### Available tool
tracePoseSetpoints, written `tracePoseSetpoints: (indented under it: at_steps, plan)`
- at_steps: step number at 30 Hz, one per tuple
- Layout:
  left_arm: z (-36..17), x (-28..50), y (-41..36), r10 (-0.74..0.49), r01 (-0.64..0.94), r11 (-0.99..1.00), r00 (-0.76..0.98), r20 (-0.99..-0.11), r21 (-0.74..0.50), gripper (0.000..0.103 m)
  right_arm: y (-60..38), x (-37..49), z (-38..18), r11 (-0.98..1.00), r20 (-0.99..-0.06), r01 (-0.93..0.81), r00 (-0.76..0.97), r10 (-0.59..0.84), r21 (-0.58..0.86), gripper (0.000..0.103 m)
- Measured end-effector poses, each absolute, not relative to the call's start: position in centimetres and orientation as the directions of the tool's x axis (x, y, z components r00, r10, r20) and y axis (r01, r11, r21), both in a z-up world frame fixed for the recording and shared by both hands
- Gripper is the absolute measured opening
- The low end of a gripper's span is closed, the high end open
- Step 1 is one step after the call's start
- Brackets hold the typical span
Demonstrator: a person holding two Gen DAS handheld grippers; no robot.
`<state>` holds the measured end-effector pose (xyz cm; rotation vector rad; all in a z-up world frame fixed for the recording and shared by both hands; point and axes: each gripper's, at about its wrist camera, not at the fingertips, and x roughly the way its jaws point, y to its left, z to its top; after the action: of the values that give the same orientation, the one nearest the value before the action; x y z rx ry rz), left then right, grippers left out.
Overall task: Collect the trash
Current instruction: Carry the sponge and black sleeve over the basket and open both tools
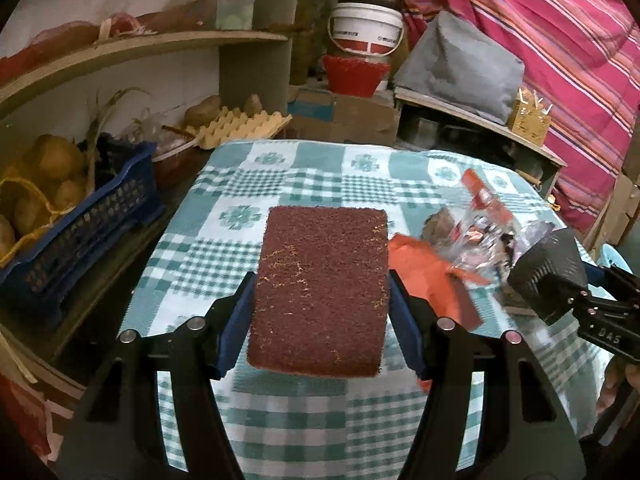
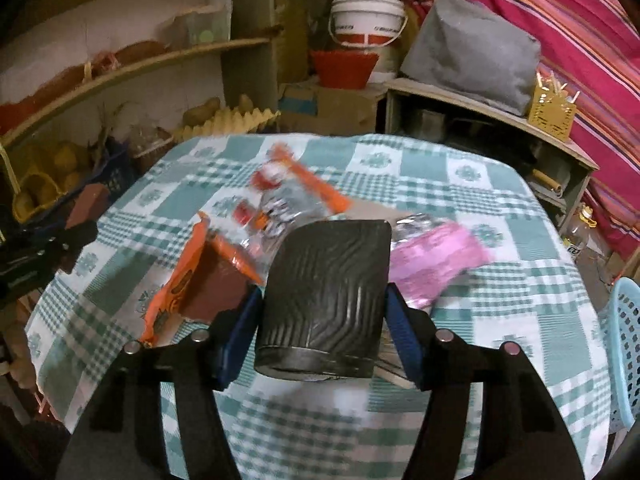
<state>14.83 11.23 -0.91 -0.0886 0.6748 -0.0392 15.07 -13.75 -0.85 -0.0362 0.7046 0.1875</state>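
Observation:
My left gripper is shut on a reddish-brown scouring pad, held flat above the checked tablecloth. My right gripper is shut on a black ribbed cup-shaped container, its blue pads pressing on both sides. The left wrist view shows that container lifted at the right. Trash lies on the table behind it: an orange wrapper, a clear plastic wrapper with red print and a pink wrapper. At the left edge of the right wrist view the scouring pad shows again.
A blue crate of potatoes and an egg tray stand left of the table under a shelf. Behind the table are a white bucket, a red basket and a grey cushion. A light-blue plastic chair stands at the right.

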Motion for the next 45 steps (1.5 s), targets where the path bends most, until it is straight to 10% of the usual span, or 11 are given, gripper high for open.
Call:
tracePoseSetpoints:
  at_steps: [45]
  plan:
    - [0.4, 15.2, -33.8, -0.476, 0.52, 0.848, 0.66, -0.581, -0.104, 0.062, -55.2, 4.6, 0.6, 0.919, -0.568, 0.395, 0.761, -0.314, 0.021, 0.062]
